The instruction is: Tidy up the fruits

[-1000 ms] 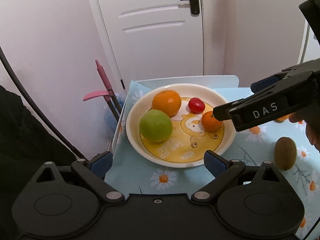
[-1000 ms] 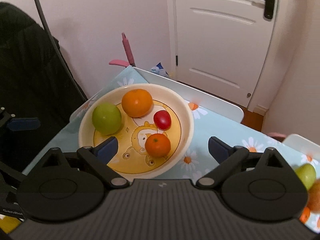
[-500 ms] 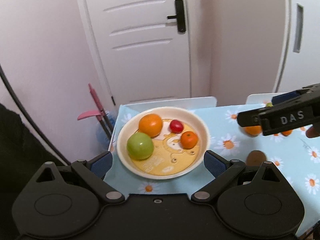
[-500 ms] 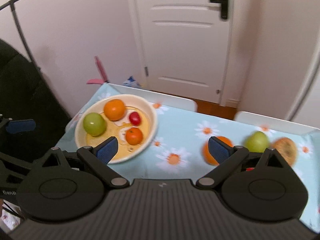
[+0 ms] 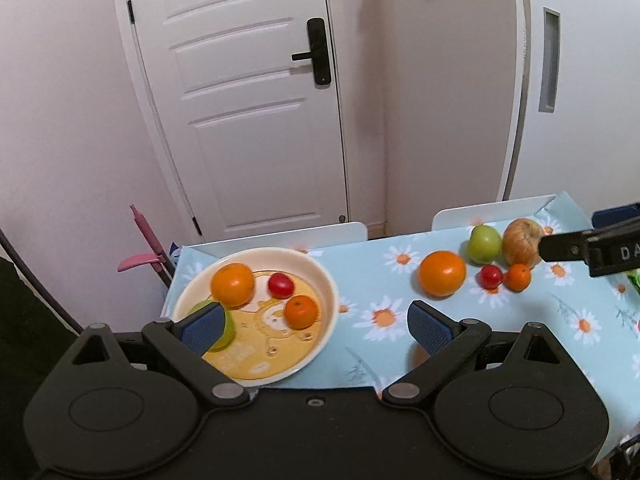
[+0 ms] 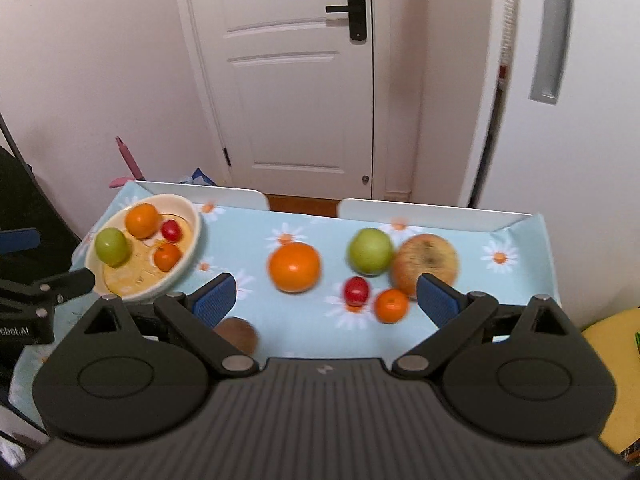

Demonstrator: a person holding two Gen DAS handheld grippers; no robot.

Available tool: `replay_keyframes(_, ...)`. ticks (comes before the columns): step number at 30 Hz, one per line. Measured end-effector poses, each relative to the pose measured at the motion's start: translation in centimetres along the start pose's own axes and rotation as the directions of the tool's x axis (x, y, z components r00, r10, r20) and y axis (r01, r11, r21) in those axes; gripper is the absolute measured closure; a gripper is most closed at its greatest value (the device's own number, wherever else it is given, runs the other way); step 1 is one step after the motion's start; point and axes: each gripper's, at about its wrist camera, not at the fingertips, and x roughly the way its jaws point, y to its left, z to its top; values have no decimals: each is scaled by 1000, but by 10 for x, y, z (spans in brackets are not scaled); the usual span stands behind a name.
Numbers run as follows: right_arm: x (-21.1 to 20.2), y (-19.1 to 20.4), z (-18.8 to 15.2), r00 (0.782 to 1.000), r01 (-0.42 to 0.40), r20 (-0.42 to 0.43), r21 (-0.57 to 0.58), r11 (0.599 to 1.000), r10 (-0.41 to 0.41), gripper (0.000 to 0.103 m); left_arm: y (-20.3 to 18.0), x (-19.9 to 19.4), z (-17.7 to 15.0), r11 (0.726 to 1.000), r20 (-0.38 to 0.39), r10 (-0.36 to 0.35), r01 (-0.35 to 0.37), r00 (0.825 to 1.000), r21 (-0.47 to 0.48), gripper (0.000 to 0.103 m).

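A cream plate (image 5: 324,280) (image 6: 192,220) at the table's left holds an orange (image 5: 233,289), a green apple (image 6: 112,245), a red tomato (image 5: 281,285) and a small tangerine (image 5: 301,311). Loose on the cloth to the right lie a big orange (image 6: 294,267), a green apple (image 6: 370,250), a brownish apple (image 6: 425,262), a red tomato (image 6: 357,290), a tangerine (image 6: 392,305) and a kiwi (image 6: 236,336). My left gripper (image 5: 314,330) is open and empty over the plate's near edge. My right gripper (image 6: 326,300) is open and empty above the loose fruit.
The table has a light blue daisy cloth (image 6: 240,240) and a white raised rim (image 6: 420,212). A white door (image 5: 248,100) and walls stand behind. A pink handle (image 5: 148,236) leans at the left. A yellow object (image 6: 612,368) lies at the right.
Both grippers have pulled back and up from the plate. The right gripper has swung right, bringing the loose fruit into view. Both stay open and empty.
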Motion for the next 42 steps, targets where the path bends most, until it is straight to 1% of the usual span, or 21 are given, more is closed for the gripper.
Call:
replay_keyframes(3, 2, -23, 1, 1000, -9, -8, -7, 1000, 9, 0, -20, 3, 6, 1000, -1, 13, -13, 1000, -14, 3)
replay_keyframes(8, 16, -60, 3, 999, -39, -26, -26, 999, 38, 0, -55, 14, 15, 999, -8, 32, -32, 999, -7, 3)
replay_keyframes(14, 43, -92, 4, 996, -67, -56, -40, 997, 65, 0, -85, 40, 21, 999, -28, 35, -36, 999, -15, 3)
replay_keyframes(19, 71, -111, 3, 993, -89, -83, -44, 995, 85, 0, -105, 69, 24, 998, -49, 48, -50, 998, -30, 3)
replay_keyframes(25, 101, -126, -1, 988, -112, -107, -39, 993, 107, 0, -125, 109, 26, 999, -76, 44, -46, 996, -20, 4)
replay_keyframes(27, 109, -129, -1, 987, -117, -114, -37, 992, 113, 0, -130, 124, 26, 999, -90, 37, -39, 995, -19, 8)
replay_keyframes(31, 123, -133, -1, 983, -134, -130, -31, 991, 129, 0, -135, 150, 27, 999, -113, 22, -25, 993, -26, 10)
replay_keyframes(36, 135, -133, -1, 979, -152, -143, -31, 988, 147, 0, -137, 174, 27, 999, -145, 15, -22, 989, -42, 20)
replay_keyframes(42, 145, -131, -2, 973, -173, -158, -25, 985, 167, 0, -139, 189, 24, 998, -183, -1, -10, 983, -56, 27)
